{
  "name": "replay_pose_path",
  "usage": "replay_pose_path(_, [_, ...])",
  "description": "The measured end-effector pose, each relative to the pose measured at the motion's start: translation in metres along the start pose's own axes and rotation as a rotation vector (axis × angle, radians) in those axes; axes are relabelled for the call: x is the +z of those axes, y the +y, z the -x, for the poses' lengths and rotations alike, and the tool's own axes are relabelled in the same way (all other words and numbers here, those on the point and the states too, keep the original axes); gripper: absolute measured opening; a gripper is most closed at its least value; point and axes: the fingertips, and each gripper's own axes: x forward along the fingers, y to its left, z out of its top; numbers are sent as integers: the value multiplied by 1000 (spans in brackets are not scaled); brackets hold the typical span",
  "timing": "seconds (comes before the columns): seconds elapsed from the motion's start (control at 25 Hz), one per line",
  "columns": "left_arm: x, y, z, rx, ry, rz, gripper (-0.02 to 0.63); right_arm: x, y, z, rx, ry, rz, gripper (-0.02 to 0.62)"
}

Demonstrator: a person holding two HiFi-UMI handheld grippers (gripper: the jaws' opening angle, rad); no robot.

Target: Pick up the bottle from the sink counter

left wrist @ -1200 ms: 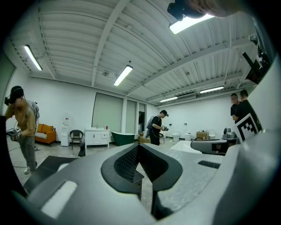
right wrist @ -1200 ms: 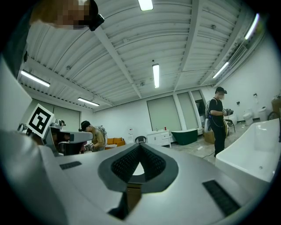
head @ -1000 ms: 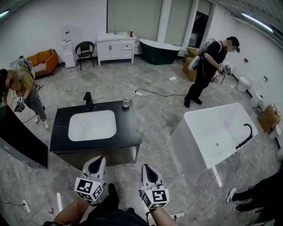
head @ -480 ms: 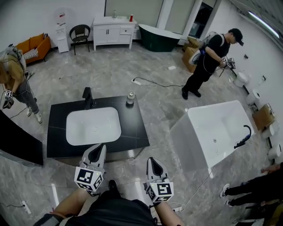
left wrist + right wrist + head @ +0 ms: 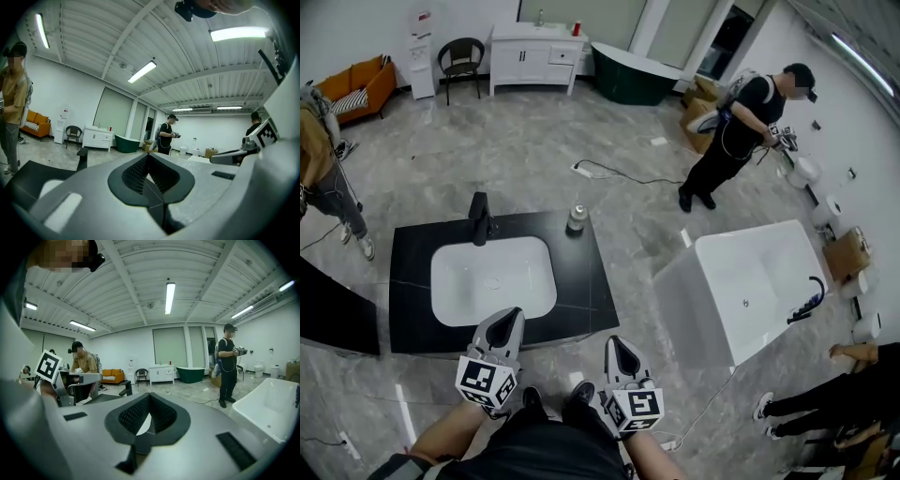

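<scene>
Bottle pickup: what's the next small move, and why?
Probably reach the right gripper forward over the counter toward the bottle. The bottle stands at the counter's far right, behind the basin, nearer that side; the right gripper and left gripper hang by the near edge, shut and empty.

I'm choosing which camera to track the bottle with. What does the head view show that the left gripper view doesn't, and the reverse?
Only the head view: the bottle standing at the far right corner of the black sink counter, and the left gripper seen from outside. Only the left gripper view: the ceiling lights and that gripper's own jaws, shut together on nothing. Both: the black faucet, the person in black and the right gripper.
</scene>
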Motion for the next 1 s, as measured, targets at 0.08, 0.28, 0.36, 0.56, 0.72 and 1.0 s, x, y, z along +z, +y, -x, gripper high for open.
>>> replay_pose_path(0.08, [-2, 3, -9, -6, 0, -1, 0, -3, -3, -9, 1, 2, -9, 6])
replay_pose_path(0.28, [-1, 6, -33, -1, 10, -15, 0, -6, -17, -37, 24, 9, -39, 6])
replay_pose_path(0.36, [-2, 5, -43, 1, 24, -18, 0, -5, -24, -50, 45, 2, -43, 6])
replay_pose_path(0.56, [-7, -4, -80, 12, 50, -19, 1, 2, -52, -83, 94, -20, -62, 6])
replay_pose_path(0.72, [-8, -13, -121, 35, 61, -43, 2, 6, -85, -108, 129, -14, -81, 6])
replay_pose_path(1.0, [-9, -19, -187, 92, 72, -81, 2, 4, -140, -145, 189, 12, -112, 6])
